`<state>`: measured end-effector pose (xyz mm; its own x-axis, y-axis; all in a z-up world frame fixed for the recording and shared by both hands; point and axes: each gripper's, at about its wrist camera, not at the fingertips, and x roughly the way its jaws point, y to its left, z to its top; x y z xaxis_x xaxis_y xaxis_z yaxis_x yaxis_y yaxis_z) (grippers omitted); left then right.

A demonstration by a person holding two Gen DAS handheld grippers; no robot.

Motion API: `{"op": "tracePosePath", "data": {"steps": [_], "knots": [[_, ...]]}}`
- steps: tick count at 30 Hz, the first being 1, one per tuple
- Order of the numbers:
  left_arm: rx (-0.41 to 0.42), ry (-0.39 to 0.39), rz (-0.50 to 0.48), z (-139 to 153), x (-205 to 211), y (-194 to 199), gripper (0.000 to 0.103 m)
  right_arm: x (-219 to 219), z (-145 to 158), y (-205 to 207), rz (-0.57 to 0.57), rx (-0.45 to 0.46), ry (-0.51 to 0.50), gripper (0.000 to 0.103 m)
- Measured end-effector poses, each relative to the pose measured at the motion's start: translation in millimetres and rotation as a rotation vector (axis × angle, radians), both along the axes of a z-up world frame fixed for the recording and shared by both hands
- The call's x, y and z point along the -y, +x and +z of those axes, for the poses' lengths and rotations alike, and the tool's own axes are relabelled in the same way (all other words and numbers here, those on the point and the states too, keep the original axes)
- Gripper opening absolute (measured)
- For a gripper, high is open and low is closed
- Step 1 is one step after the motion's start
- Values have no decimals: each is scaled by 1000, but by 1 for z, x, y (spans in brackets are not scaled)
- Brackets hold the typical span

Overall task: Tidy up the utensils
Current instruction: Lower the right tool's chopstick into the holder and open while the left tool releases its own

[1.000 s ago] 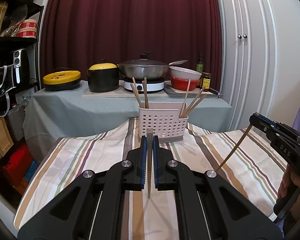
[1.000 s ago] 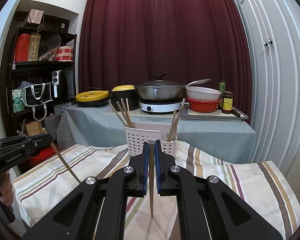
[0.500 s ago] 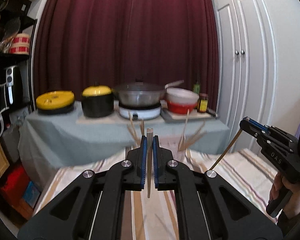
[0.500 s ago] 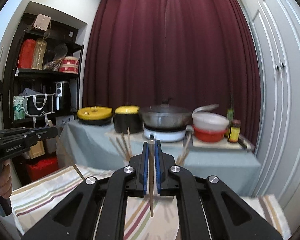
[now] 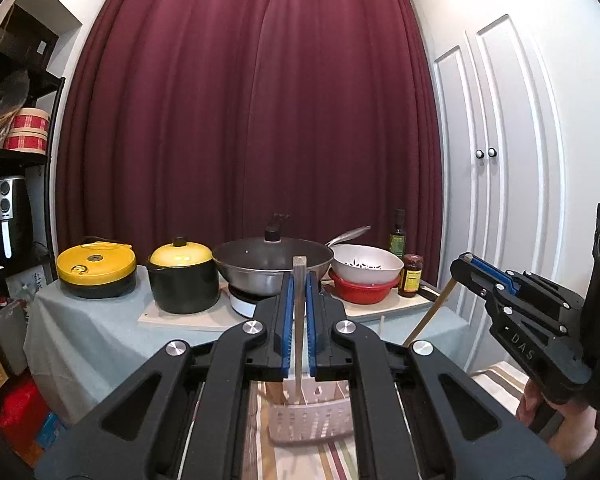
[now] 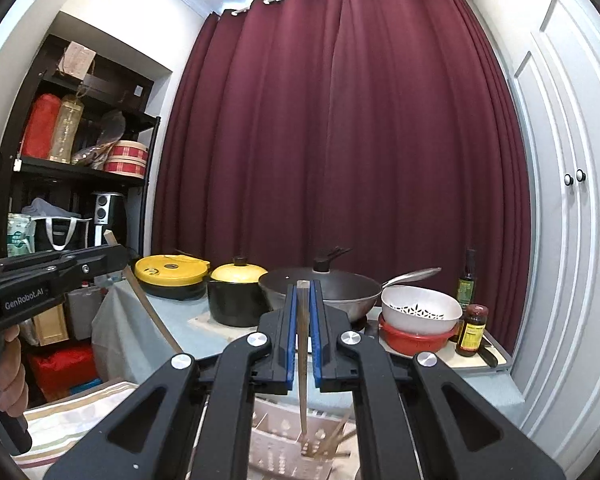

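While each gripper's jaws pinch one wooden chopstick [image 5: 299,320] upright above the white perforated plastic caddy [image 5: 308,420], insertion is in hand; next, lower both tips into a compartment.

Air above the white perforated plastic utensil caddy [image 5: 306,414] is open. Its right compartment is crowded with leaning wooden chopsticks [image 6: 334,440]. Behind it, the grey-clothed tabletop [image 5: 100,332] is packed: steel wok [image 5: 272,266], yellow-lidded black pot [image 5: 183,280], stacked white and red bowls [image 5: 366,276]. Right claw [image 5: 466,266] hangs well clear to the side.
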<state>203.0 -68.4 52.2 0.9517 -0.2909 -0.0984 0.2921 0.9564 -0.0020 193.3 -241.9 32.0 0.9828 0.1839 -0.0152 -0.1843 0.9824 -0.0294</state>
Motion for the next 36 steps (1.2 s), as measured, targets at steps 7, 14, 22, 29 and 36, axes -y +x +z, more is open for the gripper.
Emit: {"op": "tracePosePath", "data": {"steps": [7, 14, 22, 29, 36], "knots": [[-53, 20, 8, -14, 13, 46, 6, 2, -14, 36, -13, -43, 1, 7], [-119, 43, 18, -46, 20, 82, 6, 4, -42, 64, -17, -106, 9, 7], [-163, 55, 33, -75, 26, 104, 6, 4, -71, 85, -15, -174, 13, 7], [-189, 76, 26, -89, 31, 115, 6, 2, -82, 96, -13, -206, 8, 7], [-193, 87, 38, -94, 32, 119, 39, 0, -86, 98, -28, -217, 14, 39]]}}
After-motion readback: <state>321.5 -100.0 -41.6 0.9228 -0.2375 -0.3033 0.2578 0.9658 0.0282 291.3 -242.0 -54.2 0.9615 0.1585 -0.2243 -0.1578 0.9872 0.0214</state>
